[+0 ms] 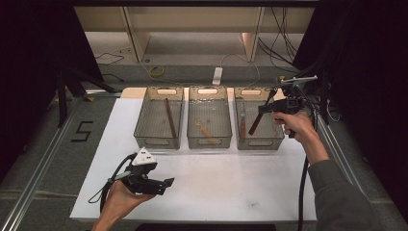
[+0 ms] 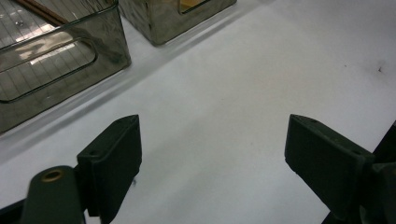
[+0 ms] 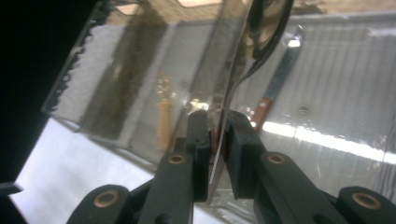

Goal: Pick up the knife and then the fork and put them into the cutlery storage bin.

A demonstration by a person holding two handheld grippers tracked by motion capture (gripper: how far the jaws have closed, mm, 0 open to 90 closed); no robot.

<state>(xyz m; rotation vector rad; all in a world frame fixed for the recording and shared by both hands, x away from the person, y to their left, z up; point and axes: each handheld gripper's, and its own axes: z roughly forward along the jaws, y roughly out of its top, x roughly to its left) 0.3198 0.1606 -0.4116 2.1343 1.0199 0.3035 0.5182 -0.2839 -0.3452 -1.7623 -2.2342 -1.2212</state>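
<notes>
My right gripper [image 1: 263, 109] hangs over the right-hand clear bin [image 1: 274, 139], shut on a thin metal spoon [image 1: 255, 123]. In the right gripper view the pads [image 3: 238, 144] pinch the spoon [image 3: 243, 70] at its shaft, with the bowl pointing up and away. My right gripper [image 3: 217, 140] looks down into that bin, where a knife with a brown handle [image 3: 275, 88] lies. Low at the near left, my left gripper [image 1: 167, 183] is open above the white tabletop. Nothing lies between the wide-apart jaws of the left gripper [image 2: 212, 149].
Three clear bins stand in a row at the table's far side. The left bin [image 1: 144, 125] holds a brown stick [image 1: 170, 118], and the middle bin [image 1: 219, 110] holds a small wooden utensil [image 1: 204, 129]. The white table [image 1: 231, 183] runs from bins to near edge.
</notes>
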